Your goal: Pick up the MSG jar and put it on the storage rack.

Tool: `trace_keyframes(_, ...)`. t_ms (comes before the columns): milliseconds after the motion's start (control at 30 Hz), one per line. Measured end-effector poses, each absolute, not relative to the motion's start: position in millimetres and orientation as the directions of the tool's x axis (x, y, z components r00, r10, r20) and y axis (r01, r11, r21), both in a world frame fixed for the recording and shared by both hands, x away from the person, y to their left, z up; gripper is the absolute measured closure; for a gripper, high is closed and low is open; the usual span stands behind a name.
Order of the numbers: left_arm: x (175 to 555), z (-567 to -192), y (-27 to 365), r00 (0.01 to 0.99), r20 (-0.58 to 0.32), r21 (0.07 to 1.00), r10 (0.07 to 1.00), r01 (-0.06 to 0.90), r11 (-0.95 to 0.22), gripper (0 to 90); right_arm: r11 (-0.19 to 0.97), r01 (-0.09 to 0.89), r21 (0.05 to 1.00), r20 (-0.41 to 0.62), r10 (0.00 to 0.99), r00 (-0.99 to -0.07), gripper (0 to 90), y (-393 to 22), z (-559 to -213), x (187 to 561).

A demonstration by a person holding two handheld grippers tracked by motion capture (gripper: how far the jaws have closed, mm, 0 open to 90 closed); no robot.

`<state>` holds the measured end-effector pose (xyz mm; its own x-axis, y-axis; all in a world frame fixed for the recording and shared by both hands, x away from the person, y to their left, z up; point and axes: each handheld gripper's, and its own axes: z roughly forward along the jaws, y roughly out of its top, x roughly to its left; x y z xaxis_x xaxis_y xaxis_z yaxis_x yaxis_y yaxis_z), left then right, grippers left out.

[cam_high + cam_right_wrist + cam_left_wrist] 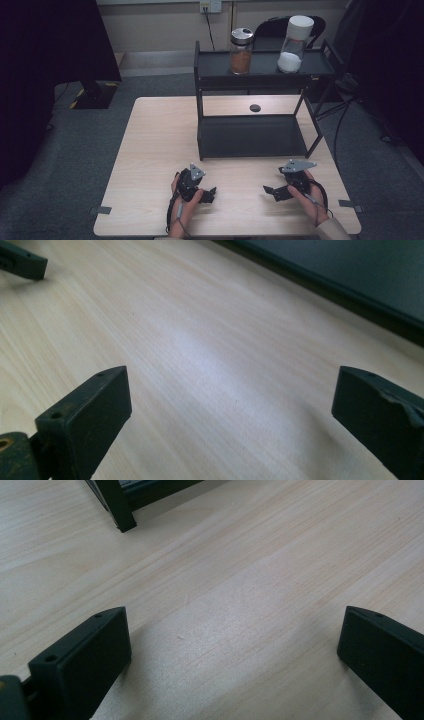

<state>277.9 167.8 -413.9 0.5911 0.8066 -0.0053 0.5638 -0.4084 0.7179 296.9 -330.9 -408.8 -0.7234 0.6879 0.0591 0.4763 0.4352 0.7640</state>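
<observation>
Both grippers released | left gripper (210,192), right gripper (270,191) near table (150,150) front edge

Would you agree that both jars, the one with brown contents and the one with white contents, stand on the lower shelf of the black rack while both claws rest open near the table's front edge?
Not quite: the high view shows the brown-filled jar and the white-filled jar on the upper shelf of the black rack, not the lower one. The rest holds: the left claw and right claw are open near the table's front edge.
</observation>
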Motion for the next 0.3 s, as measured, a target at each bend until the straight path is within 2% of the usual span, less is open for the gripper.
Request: trace_keyframes(300,277.9,-413.9,167.8,0.591,-0.005,0.718,0.807,0.564,-0.408,0.0,0.511,0.476,0.716,-0.01,0.688,-0.725,0.0,-321.5,-410.3,290.4)
